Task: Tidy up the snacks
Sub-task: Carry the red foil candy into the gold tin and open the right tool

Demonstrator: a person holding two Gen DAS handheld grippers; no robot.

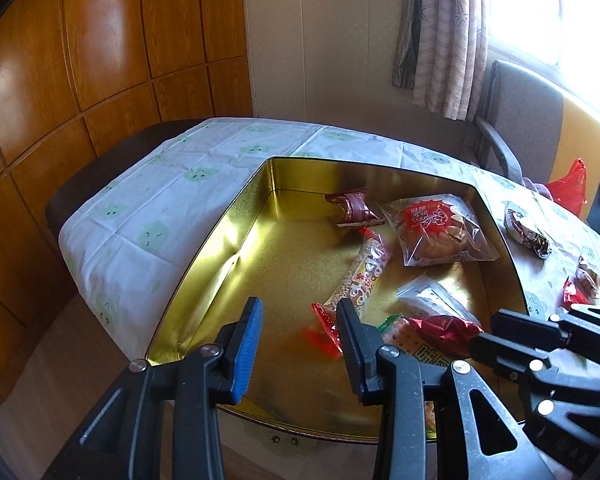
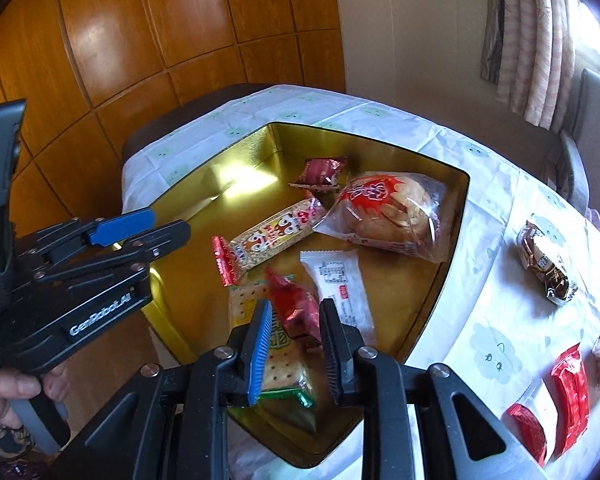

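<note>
While my right gripper pinches the red foil snack over the gold tin, my left gripper hangs parted, empty. Only the right wrist view shows my hand and the red packets on the tablecloth.

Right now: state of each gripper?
Left gripper: open, nothing between its fingers.
Right gripper: closed on the red snack packet.

The left gripper tilts down and forward, its fingers parted with nothing between them. A hand wraps its grey grip, thumb on top. The right gripper sits just beside it, angled down in the same way, its fingers closed in on a red foil packet pinched between the pads.
</note>
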